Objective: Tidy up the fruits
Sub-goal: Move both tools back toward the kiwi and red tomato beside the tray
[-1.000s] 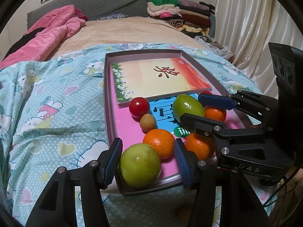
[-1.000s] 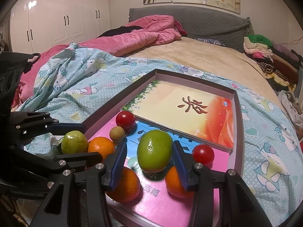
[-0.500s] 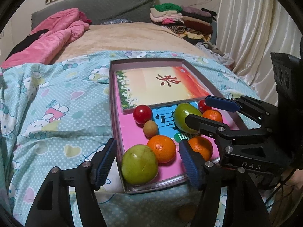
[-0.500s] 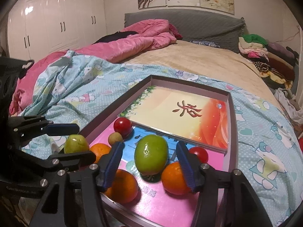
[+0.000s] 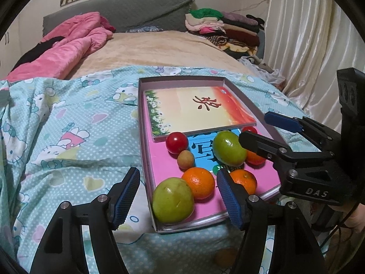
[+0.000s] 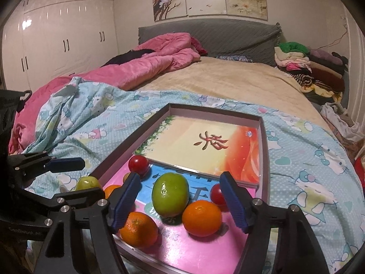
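Note:
A shallow box tray [image 5: 146, 123] lies on the bed with books inside and fruit on them. In the left wrist view a green apple [image 5: 173, 203] sits at the near corner, with an orange [image 5: 199, 182], a small brown fruit [image 5: 186, 159], a red tomato [image 5: 176, 142] and a second green apple [image 5: 230, 148] behind it. My left gripper [image 5: 178, 197] is open and empty, pulled back above the near apple. My right gripper [image 6: 180, 202] is open and empty, above the second green apple [image 6: 170, 194], with oranges [image 6: 202, 218] [image 6: 138, 229] near it.
A blue cartoon-print quilt [image 5: 68, 125] covers the bed around the tray. A pink duvet [image 5: 68, 38] lies at the back left. Folded clothes [image 5: 219, 27] are piled at the back right. Curtains [image 5: 308, 45] hang on the right. A wardrobe [image 6: 57, 41] stands at the left.
Both grippers have opened wider and drawn back and up from the green apples. The fruit has stayed where it was in the tray.

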Tool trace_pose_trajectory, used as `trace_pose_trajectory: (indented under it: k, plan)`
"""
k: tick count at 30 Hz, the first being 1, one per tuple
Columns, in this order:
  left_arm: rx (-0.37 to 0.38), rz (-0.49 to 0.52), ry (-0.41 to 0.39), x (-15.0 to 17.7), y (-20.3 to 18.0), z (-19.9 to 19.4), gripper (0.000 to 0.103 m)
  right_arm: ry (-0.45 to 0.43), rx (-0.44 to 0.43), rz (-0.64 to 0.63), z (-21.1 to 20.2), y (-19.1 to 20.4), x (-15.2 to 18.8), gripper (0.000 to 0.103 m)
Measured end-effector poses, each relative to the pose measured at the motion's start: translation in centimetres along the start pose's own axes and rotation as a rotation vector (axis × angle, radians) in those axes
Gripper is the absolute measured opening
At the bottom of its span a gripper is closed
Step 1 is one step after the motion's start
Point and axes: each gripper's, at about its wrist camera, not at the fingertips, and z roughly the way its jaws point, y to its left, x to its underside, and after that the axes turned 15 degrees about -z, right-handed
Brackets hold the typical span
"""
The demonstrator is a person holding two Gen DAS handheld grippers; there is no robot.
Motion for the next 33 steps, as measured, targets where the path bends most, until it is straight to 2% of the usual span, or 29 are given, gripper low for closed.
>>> trace_pose_trajectory:
  k: [4, 9, 18, 25, 33]
  plan:
    - [0.013, -0.021, -0.017, -0.1, 0.4, -0.8, 0.074, -0.034, 0.017, 0.014, -1.2, -0.1, -0.2, 0.080]
    - [0.036, -0.047, -0.012, 0.1, 0.6, -1.5, 0.077, -0.059, 0.045, 0.038, -2.6, -0.2, -0.3, 0.090]
    - [0.045, -0.049, -0.007, 0.8, 0.4, -2.7, 0.078, -0.088, 0.072, 0.076, -5.7, 0.5, -0.2, 0.094]
    - [0.027, -0.043, -0.004, 1.3, 0.2, -3.6, 0.078, -0.080, 0.110, 0.086, -7.5, 1.4, 0.3, 0.096]
    - [0.032, -0.032, 0.019, 2.1, -0.3, -4.2, 0.078, -0.020, 0.094, 0.147, -8.3, 1.9, 2.0, 0.096]
